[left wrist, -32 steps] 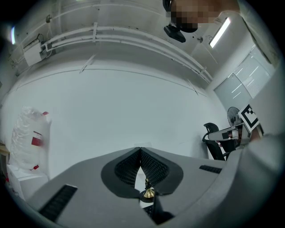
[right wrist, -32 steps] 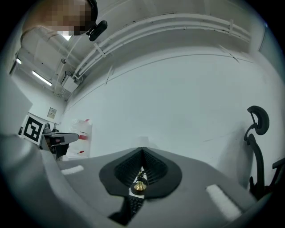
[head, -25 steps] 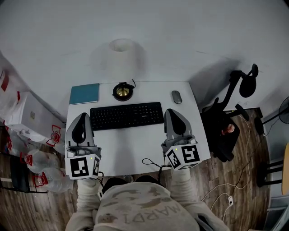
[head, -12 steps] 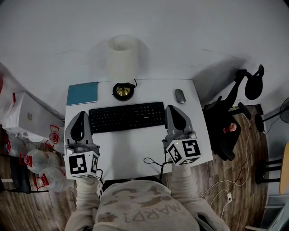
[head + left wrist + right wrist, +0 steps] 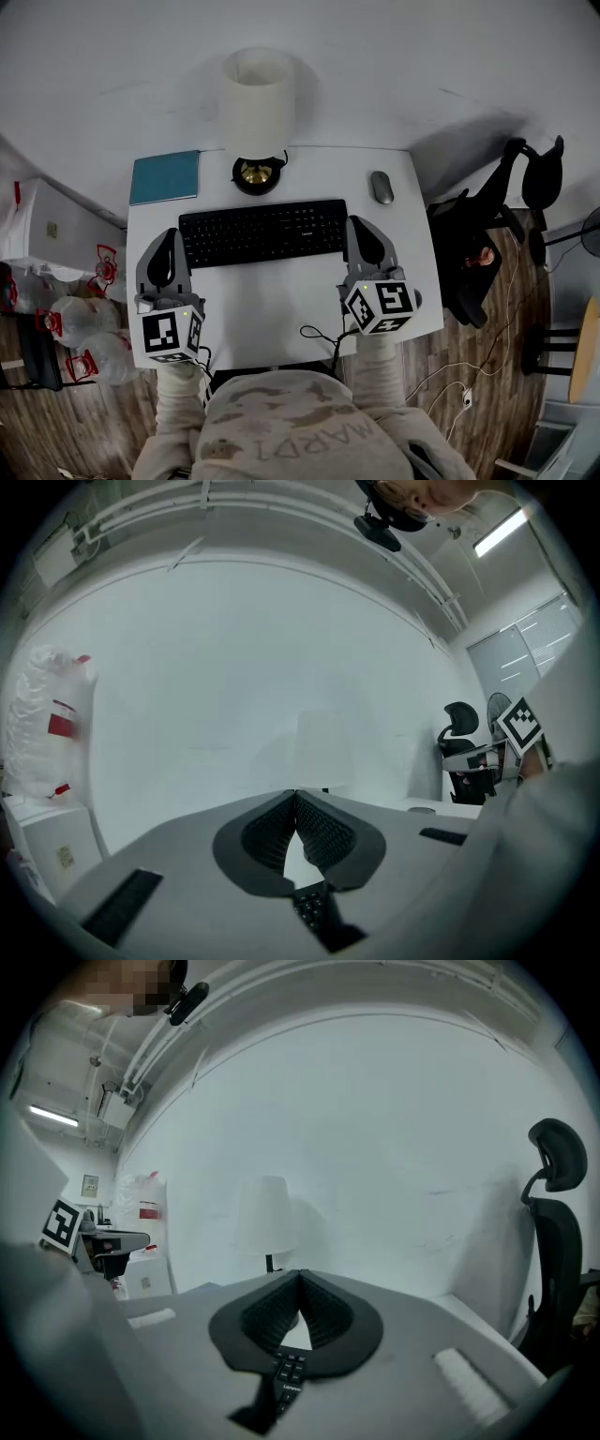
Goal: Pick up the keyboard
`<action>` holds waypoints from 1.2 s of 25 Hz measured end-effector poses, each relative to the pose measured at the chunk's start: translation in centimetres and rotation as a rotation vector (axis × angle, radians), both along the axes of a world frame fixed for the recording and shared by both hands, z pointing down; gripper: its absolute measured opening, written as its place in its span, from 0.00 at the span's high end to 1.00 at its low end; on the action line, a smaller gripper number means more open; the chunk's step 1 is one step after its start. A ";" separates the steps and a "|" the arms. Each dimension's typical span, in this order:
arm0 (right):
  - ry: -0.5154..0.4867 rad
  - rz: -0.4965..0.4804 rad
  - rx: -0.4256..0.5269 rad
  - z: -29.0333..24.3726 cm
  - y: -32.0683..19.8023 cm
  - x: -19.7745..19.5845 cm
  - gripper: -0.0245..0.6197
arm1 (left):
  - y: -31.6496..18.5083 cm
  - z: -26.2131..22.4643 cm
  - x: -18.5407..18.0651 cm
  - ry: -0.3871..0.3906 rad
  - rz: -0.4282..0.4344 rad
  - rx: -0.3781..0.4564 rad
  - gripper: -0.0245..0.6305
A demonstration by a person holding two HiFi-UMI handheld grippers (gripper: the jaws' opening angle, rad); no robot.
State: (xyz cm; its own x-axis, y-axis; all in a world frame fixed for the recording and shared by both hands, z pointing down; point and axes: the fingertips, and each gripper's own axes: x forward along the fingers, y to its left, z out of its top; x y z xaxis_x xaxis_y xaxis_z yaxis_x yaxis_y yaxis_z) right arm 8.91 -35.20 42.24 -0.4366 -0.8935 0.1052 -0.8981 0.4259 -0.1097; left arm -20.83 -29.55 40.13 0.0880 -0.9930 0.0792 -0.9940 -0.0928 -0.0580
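The black keyboard (image 5: 262, 232) lies flat across the middle of the white desk (image 5: 281, 300). My left gripper (image 5: 169, 232) is just off its left end, and my right gripper (image 5: 358, 222) is just off its right end. Both point away from me, jaws shut and empty. In the left gripper view the shut jaws (image 5: 295, 794) meet at their tips, with a corner of the keyboard (image 5: 314, 913) showing below them. The right gripper view shows the same: shut jaws (image 5: 302, 1274) and some keys of the keyboard (image 5: 286, 1372) underneath.
Behind the keyboard stand a white-shaded lamp (image 5: 258, 108), a teal notebook (image 5: 165, 176) at the back left and a grey mouse (image 5: 382, 187) at the back right. A black office chair (image 5: 492, 234) is right of the desk. Bags and bottles (image 5: 75, 328) sit on the left floor.
Both grippers have sunk toward the desk and moved slightly forward beside the keyboard's ends. Their jaws stayed shut. The keyboard has not moved.
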 end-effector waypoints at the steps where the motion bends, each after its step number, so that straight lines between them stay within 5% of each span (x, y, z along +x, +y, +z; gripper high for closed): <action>1: 0.004 0.000 -0.014 0.6 -0.2 -0.1 0.95 | -0.2 0.6 -0.1 -0.001 0.000 -0.013 0.95; 15: 0.038 -0.027 -0.218 8.1 -2.8 -0.2 0.94 | -1.9 7.9 -2.2 -0.004 0.004 -0.213 0.95; 30: 0.089 -0.036 -0.451 16.0 -5.6 1.7 0.64 | -3.7 16.5 -4.4 0.069 0.019 -0.494 0.75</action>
State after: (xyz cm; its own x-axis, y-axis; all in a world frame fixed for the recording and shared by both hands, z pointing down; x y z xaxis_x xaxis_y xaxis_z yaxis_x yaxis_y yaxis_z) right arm 10.59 -40.83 58.21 -0.4378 -0.7345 0.5184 -0.8981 0.3840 -0.2145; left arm -25.25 -33.29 56.59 0.1274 -0.8364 0.5332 -0.9918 -0.1107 0.0635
